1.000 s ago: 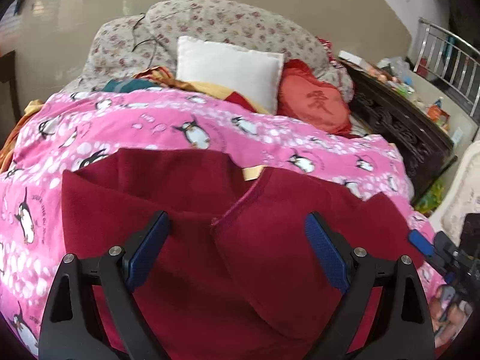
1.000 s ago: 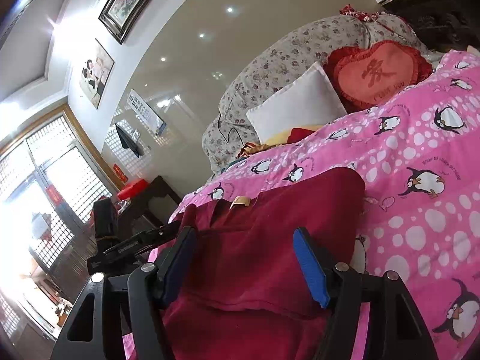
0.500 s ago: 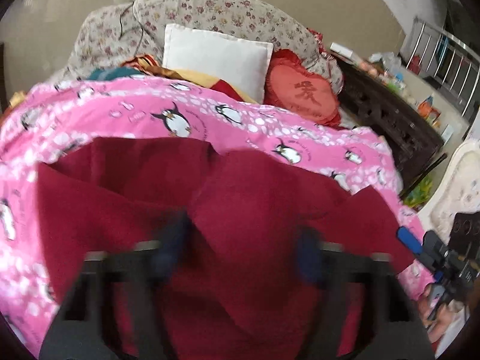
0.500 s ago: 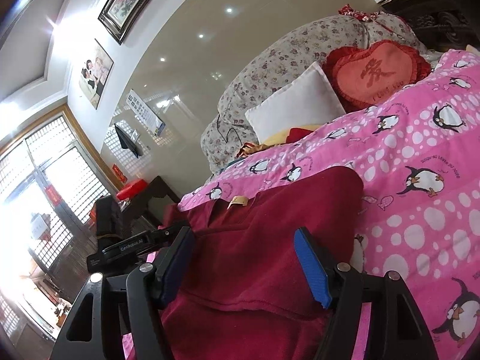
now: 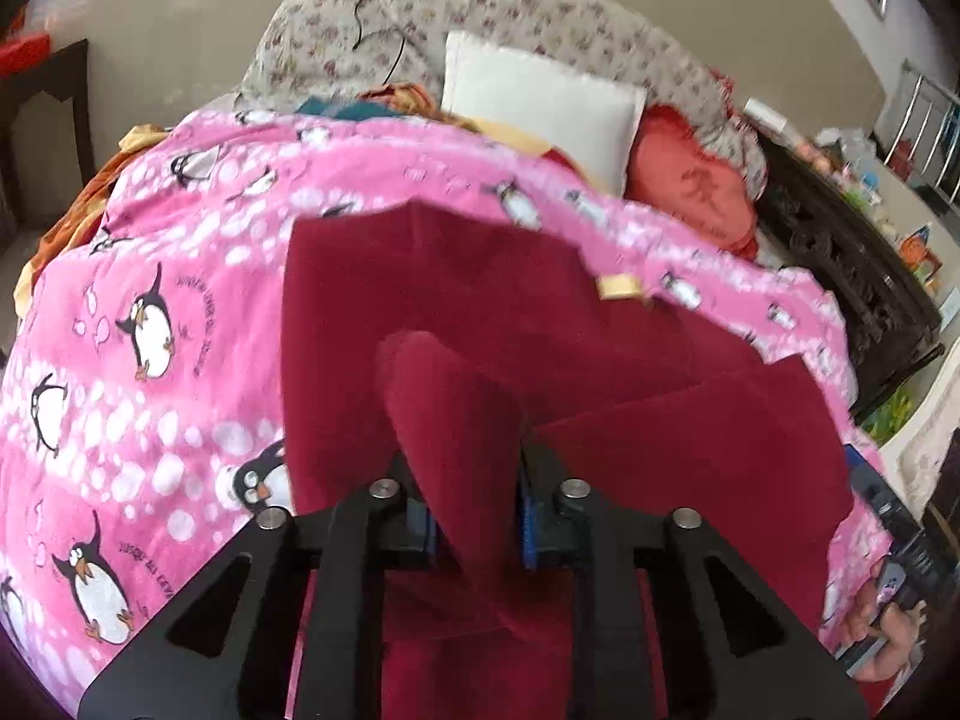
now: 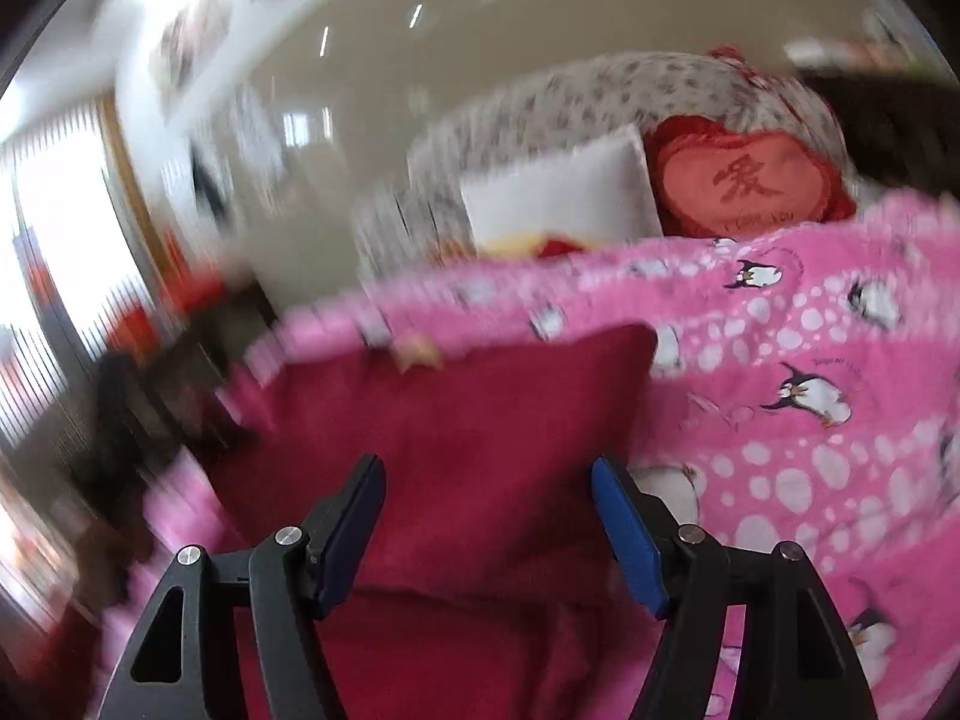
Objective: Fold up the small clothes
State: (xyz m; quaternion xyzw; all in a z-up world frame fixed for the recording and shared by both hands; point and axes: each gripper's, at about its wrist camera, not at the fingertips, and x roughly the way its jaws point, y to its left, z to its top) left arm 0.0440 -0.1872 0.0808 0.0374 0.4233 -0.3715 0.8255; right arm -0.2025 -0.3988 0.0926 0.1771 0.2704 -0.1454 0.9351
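Note:
A dark red garment (image 5: 480, 300) lies spread on a pink penguin blanket (image 5: 150, 312). My left gripper (image 5: 477, 531) is shut on a fold of the red garment (image 5: 450, 408), which bunches up between its blue pads. In the right wrist view the same garment (image 6: 480, 420) lies under my right gripper (image 6: 489, 522), which is open with its blue pads (image 6: 624, 534) apart above the cloth. A yellow tag (image 5: 618, 286) shows at the garment's far edge. The right wrist view is motion-blurred.
A white pillow (image 5: 540, 102), a red heart cushion (image 5: 690, 186) and a floral headrest (image 5: 510, 18) stand at the far end of the bed. A dark carved cabinet (image 5: 852, 252) is to the right. A window and dark furniture (image 6: 120, 408) are to the left.
My left gripper has closed on a fold of the red garment and swung left. My right gripper stays open and has moved quickly, blurring its view.

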